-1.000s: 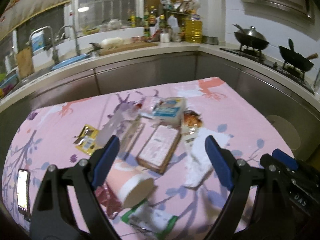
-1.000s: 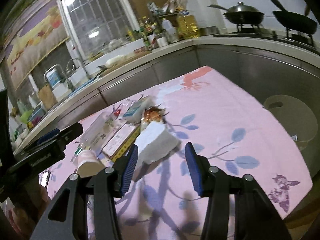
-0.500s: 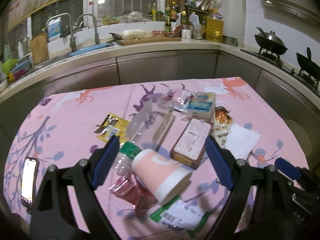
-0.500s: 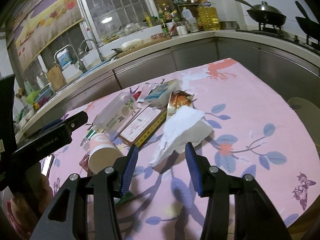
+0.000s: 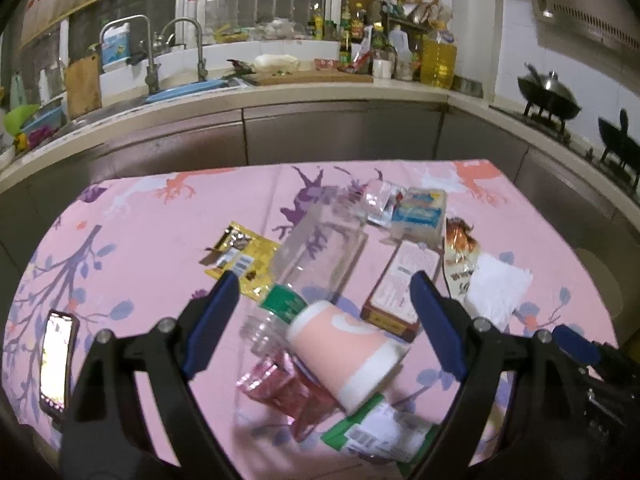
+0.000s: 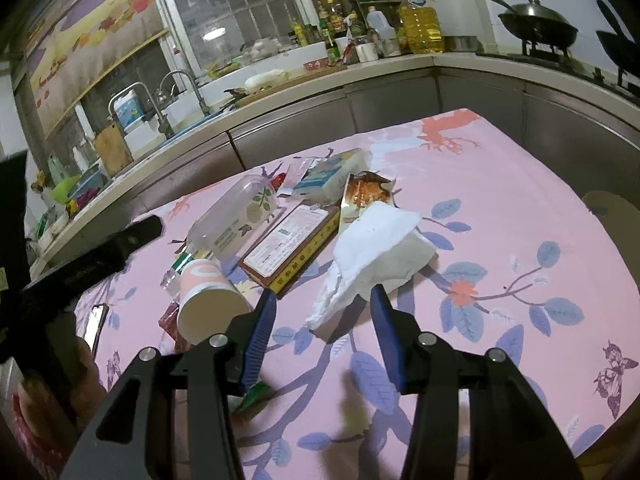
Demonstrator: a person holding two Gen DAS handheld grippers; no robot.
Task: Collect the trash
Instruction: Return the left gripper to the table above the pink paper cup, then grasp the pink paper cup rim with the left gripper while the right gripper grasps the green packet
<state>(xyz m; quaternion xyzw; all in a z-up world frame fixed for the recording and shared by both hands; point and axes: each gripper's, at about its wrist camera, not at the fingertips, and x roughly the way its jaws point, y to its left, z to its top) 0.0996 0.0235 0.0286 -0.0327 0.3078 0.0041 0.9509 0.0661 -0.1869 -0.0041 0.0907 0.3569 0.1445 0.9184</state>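
Right tool (image 6: 323, 312): released, empty, above crumpled tissue (image 6: 376, 252). Left tool (image 5: 324, 300): released. Advice: descend, straddle tissue's bulk, clench firmly.

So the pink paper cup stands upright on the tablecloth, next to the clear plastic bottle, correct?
Not upright: the pink paper cup lies on its side, as the left wrist view shows. It is on the tablecloth, next to the clear plastic bottle.
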